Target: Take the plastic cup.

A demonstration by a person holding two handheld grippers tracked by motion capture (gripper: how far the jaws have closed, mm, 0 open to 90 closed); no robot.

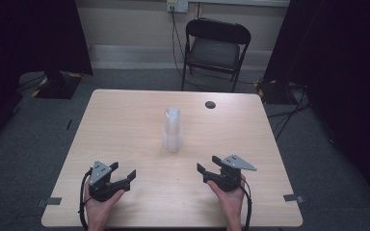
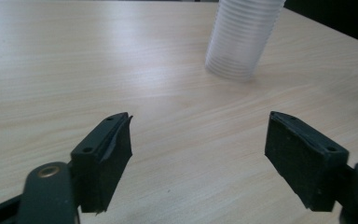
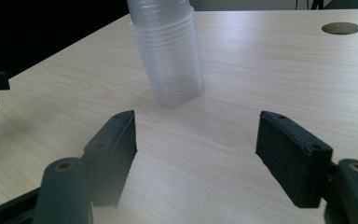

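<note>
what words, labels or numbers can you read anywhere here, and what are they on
None can be read.
The stack of clear ribbed plastic cups bears no print.
The pale wooden table and the black folding chair carry no label.
The white wall socket plate is too small and blurred to read.

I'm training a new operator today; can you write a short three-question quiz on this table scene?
1. True or false: the stack of clear cups lies on its side.
2. Which gripper holds something: A left gripper, B right gripper, C neither?
3. What dark round feature sits in the table beyond the stack?

Key:
1. False; it stands mouth down.
2. C; both sets of jaws stand open with nothing between them.
3. A cable hole.
</note>
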